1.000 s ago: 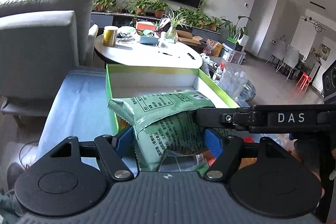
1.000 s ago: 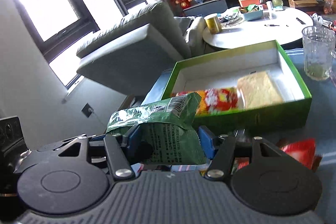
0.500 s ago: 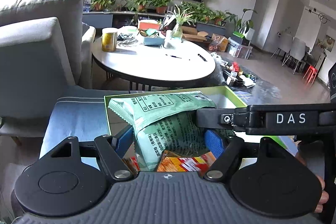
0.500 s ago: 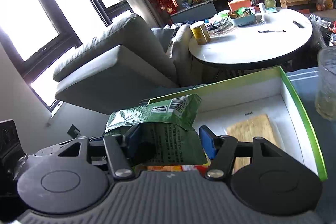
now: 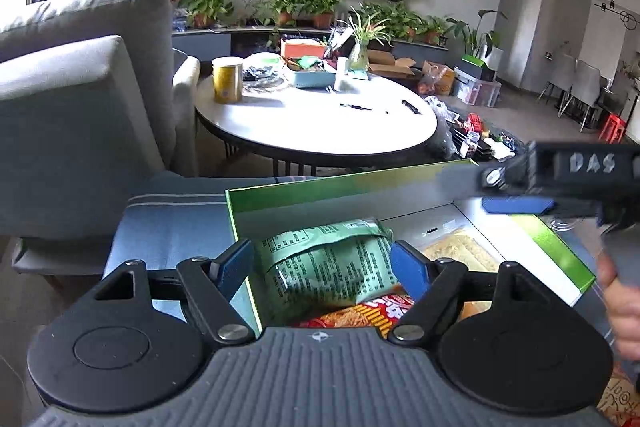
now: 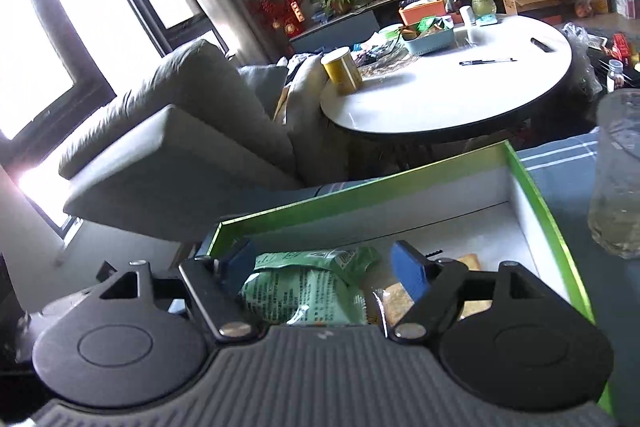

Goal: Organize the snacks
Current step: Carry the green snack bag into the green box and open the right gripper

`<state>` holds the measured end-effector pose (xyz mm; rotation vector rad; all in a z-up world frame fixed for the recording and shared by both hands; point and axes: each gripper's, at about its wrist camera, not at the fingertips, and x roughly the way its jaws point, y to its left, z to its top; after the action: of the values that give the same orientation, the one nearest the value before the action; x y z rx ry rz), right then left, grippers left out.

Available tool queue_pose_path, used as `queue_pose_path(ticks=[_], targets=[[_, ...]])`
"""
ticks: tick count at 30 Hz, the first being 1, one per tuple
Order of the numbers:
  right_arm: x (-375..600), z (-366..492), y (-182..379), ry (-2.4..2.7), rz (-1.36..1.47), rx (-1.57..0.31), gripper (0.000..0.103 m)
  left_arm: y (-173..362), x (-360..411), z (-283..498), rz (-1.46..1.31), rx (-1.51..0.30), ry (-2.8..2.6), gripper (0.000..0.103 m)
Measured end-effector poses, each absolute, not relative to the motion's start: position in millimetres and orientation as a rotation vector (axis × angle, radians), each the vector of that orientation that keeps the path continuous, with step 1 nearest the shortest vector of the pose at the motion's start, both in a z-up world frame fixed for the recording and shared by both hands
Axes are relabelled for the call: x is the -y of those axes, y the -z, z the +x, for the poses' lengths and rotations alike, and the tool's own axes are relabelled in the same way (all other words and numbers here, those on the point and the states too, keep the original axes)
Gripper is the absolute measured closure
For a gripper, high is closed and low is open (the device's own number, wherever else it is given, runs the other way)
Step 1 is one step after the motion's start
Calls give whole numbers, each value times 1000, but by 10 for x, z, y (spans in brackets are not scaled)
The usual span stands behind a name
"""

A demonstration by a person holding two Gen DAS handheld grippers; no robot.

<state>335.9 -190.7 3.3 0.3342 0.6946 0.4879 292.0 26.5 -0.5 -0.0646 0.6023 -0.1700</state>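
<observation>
A green snack bag point(image 5: 328, 267) lies inside the green box point(image 5: 340, 183), on top of a red and orange snack pack point(image 5: 360, 315). My left gripper point(image 5: 322, 267) hangs over it, jaws opening; the bag sits loose between the blue pads. In the right wrist view the same bag point(image 6: 304, 287) lies low in the box point(image 6: 360, 191) under my right gripper point(image 6: 324, 263), which is open, its right pad apart from the bag. From the left wrist view, one of the right gripper's fingers point(image 5: 516, 205) is up at the right, bare.
A tan cracker pack point(image 5: 460, 251) lies in the box to the right of the bag. A glass cup point(image 6: 618, 179) stands right of the box on the blue striped cloth point(image 5: 172, 223). Beyond are a round white table point(image 5: 312, 123) and a grey armchair point(image 5: 80, 99). A hand point(image 5: 620, 299) is at the right.
Both grippers carried the green bag forward over the box. It has since slipped down out of the pads into the box, and the right gripper has drawn off to the right.
</observation>
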Motion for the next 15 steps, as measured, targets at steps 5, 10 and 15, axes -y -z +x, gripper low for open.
queue_pose_path(ticks=[5,10,15], targets=[[1962,3087,-276,-496,284,-652,26,-88,-242,2726,-83,-609,181,29],[2097,2790,-361,-489,228,-647,26,-150,-162,2432,-98,-601,206,27],[2336,2455,-245,-436,181,-671,26,-140,-39,2105,-89,-602,239,25]])
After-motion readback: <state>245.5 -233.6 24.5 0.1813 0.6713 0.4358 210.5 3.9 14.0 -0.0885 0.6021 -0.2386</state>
